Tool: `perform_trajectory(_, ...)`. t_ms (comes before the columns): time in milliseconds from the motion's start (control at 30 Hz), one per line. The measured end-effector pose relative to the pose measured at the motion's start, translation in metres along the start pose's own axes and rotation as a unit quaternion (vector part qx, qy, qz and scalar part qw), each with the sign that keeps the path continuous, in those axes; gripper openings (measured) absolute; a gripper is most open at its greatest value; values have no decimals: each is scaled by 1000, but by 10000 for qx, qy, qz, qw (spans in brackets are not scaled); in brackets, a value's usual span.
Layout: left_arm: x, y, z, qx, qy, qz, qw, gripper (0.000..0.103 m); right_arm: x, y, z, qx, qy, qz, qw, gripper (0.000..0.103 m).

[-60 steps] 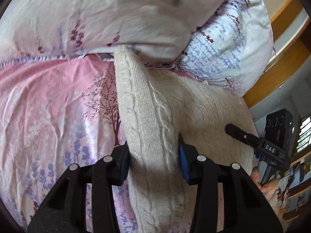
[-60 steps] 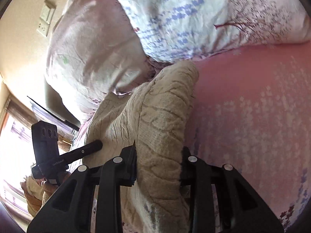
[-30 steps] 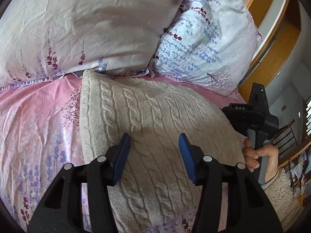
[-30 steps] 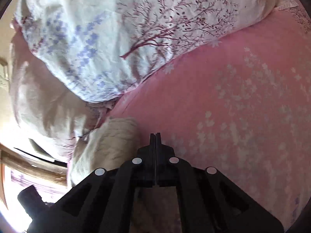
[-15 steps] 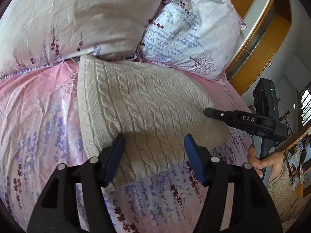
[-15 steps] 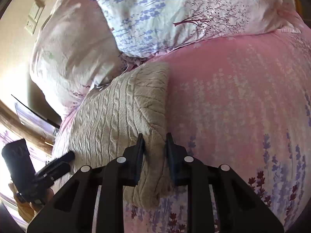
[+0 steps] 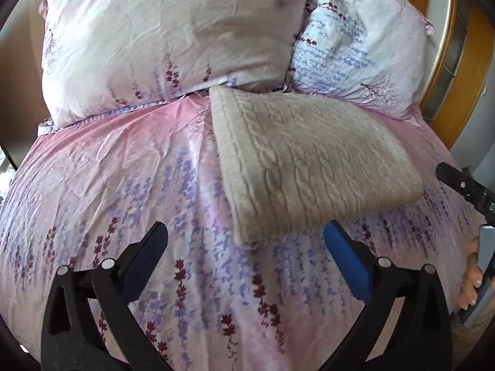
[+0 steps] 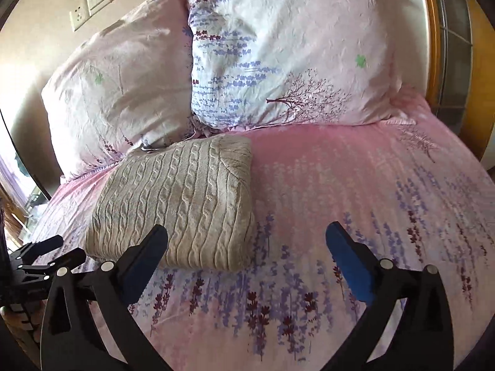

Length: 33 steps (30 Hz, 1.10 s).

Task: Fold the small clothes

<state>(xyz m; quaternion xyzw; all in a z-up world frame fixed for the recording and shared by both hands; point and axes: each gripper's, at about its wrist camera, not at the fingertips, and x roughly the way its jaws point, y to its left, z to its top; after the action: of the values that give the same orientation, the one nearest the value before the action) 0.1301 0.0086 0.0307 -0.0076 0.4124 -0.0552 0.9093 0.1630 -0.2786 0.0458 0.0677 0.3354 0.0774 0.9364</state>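
One folded sweater (image 7: 312, 160), two pillows (image 7: 173, 40) (image 7: 365, 46)

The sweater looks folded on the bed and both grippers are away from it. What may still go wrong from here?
1. The folded sweater is thick and soft; its rounded edges may spring open.
2. Its far corner touches the pillows; a shifting pillow may disturb the fold.
3. The left gripper and right gripper, jaws opening with nothing between them, are close; a finger may catch the near edge.
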Motion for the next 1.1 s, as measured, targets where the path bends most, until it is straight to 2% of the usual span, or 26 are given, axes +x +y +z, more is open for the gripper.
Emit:
perform_trajectory(100,5,1,-11,-26,200,237,9995,101,-1,17,-11,-292,89,-265,9992,102)
perform_trajectory(167,11,2,-16,-39,317,244,9992,101,3,28,-19,-459,284,-416,9977,102)
perform_trajectory(300,21,5,-21,-113,467,247,9985,101,14,38,-32,-521,565,-337,9965,102)
perform_trajectory(500,31,2,-25,-27,693,299,9971,101,32,48,-47,-626,940,-497,9924,102)
perform_trajectory(1100,29,-1,-31,-75,384,496,9980,101,48,49,-60,-584,1305,-586,9880,102)
